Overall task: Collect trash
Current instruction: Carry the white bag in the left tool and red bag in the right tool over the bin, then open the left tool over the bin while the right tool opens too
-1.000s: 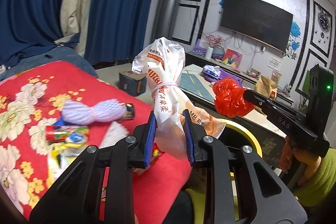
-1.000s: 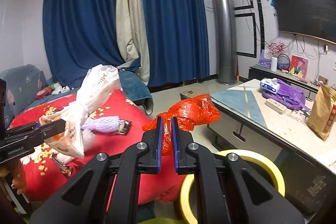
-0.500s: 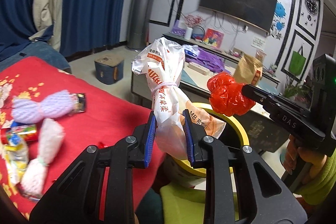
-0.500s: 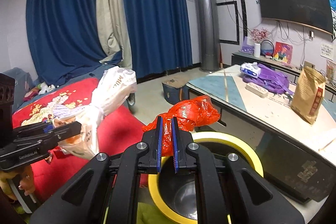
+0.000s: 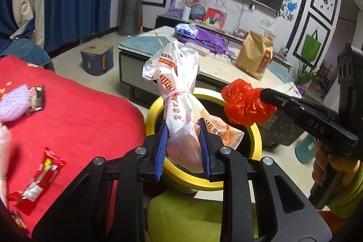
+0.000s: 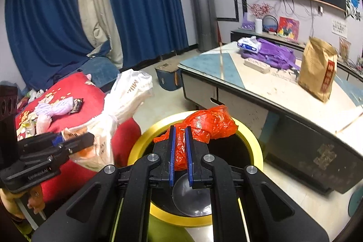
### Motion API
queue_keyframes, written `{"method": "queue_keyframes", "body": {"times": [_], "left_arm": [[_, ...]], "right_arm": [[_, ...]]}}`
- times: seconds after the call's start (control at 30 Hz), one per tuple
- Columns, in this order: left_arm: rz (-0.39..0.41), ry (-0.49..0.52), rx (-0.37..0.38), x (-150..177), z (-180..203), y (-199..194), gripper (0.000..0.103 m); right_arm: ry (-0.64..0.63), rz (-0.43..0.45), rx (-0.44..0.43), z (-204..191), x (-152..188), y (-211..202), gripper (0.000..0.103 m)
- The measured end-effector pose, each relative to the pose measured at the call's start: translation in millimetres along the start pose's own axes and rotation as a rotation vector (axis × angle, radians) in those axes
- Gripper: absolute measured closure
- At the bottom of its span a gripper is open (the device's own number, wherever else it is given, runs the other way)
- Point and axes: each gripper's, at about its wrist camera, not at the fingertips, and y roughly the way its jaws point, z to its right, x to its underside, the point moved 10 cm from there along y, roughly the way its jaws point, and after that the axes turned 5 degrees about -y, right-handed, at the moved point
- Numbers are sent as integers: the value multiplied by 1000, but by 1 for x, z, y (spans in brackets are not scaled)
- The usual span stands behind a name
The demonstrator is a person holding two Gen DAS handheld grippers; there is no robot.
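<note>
Clamping a tied white plastic bag by its lower half, the left tongs hold it upright, its long axis rising from the blue pads, directly above the near edge of the yellow-rimmed trash bin. The right tongs are closed almost fully on a crumpled red plastic bag, which hangs over the bin's dark open mouth. Both bags seem placed to drop straight down, the red one nearer the middle, while snack wrappers remain on the red bed to the left.

Dim indoor light, fisheye-warped dark edges, slight blur
</note>
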Motion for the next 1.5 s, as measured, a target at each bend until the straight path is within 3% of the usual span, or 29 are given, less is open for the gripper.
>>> {"method": "queue_keyframes", "body": {"times": [0.47,0.53,0.63,0.77,0.87,0.97,1.5], "left_arm": [[-79,24,16,15,9,32,80],[-81,25,18,14,10,34,77],[-77,31,23,13,13,36,67],[-54,9,19,10,9,31,38],[-29,-26,1,5,-1,23,19],[-9,-49,-20,1,-11,15,11],[163,-92,-146,-21,-48,-53,11]], "right_arm": [[66,-83,39,18,19,23,94],[72,-86,40,19,19,23,87],[82,-82,41,21,19,24,71],[83,-62,56,23,15,20,54],[78,-41,59,21,12,17,51],[60,-23,57,16,9,14,44],[-56,50,22,-27,-7,-3,39]]}}
